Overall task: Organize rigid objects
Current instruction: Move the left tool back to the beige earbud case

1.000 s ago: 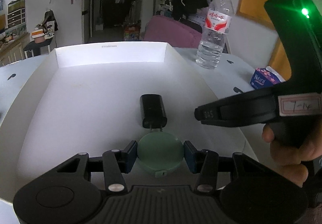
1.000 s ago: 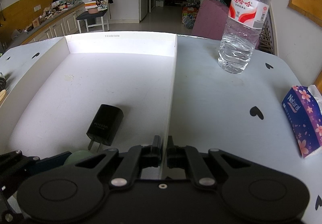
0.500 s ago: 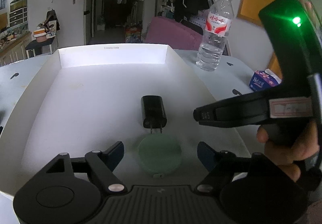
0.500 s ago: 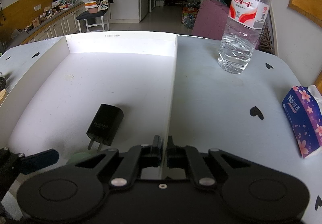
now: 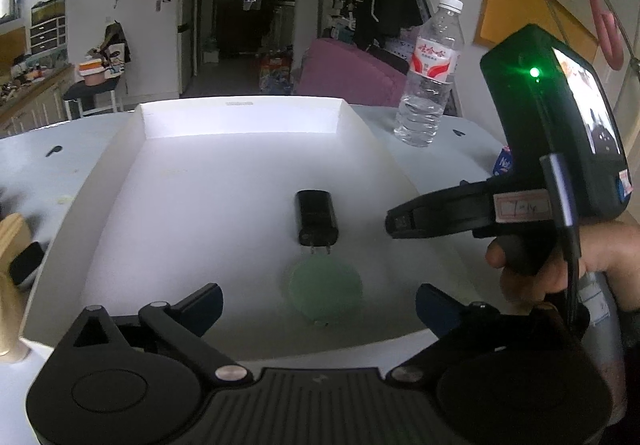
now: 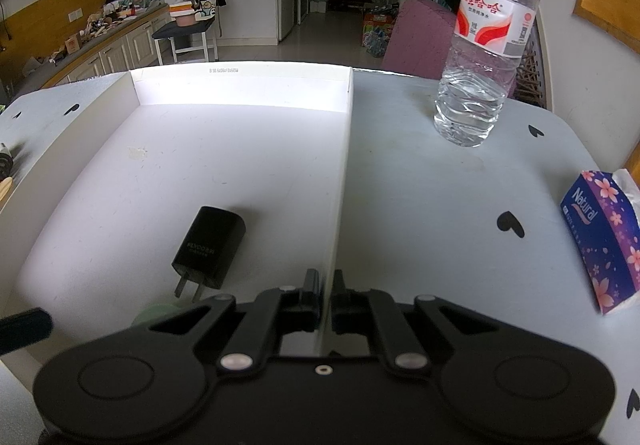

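Left wrist view: left tongs (image 5: 318, 299) have just spread wide, freeing the green disc (image 5: 325, 289) between them; right tongs (image 6: 326, 295) apparently pinch the tray wall (image 6: 340, 205).

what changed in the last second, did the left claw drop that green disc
Yes. The left claw let go of the green disc: its jaws have just been opening and now stand wide, clear of the disc, which lies flat in the white box just below the black charger. The charger, water bottle and tissue pack stayed put. The right claw is shut on the box's right wall, as before.
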Motion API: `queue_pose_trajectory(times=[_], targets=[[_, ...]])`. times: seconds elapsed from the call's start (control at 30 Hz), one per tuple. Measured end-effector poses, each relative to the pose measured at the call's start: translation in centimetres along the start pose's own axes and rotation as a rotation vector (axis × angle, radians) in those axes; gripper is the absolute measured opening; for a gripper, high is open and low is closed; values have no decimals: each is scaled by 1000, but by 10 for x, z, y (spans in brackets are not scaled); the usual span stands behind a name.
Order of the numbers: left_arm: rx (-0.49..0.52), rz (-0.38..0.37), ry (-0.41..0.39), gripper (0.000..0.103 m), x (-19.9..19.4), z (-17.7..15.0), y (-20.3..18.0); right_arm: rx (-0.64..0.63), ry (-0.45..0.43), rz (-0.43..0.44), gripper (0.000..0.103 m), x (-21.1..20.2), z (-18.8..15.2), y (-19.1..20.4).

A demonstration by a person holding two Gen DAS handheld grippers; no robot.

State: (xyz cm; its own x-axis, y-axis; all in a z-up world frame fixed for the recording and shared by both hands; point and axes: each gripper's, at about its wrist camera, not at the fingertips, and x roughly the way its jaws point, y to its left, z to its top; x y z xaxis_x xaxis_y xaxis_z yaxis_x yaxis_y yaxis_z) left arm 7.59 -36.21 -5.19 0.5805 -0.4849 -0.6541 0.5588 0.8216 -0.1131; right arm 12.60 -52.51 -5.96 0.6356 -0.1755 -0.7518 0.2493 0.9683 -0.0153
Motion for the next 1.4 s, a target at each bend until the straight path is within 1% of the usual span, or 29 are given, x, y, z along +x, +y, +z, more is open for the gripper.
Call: queue_pose_trajectory(times=[0.17,0.5,0.63,0.73,1.0,1.17,1.23,1.33,1.4], targets=[[-8,15,-9,103,-9,-1,5,-1,0,-1,6,0,0,0],[-7,74,-49,103,-30,-4,14,-2,0,-1,6,0,0,0],[-12,96,-63,103,-42,-7,24,-1,0,0,6,0,0,0],[-28,130,-77,103,-52,-9,37,-2,0,-1,6,0,0,0],[-99,223,-143,103,-81,-19,80,-2,0,-1,6,0,0,1],[-147,300,-158,103,-92,-29,111,-2,0,-1,6,0,0,1],[-181,330,-159,103,-94,-34,125,-2,0,-1,6,0,0,1],[-239,367,-166,99,-98,-40,143,-3,0,-2,6,0,0,1],[-280,379,-168,91,-98,-41,153,-3,0,-2,6,-1,-1,1]])
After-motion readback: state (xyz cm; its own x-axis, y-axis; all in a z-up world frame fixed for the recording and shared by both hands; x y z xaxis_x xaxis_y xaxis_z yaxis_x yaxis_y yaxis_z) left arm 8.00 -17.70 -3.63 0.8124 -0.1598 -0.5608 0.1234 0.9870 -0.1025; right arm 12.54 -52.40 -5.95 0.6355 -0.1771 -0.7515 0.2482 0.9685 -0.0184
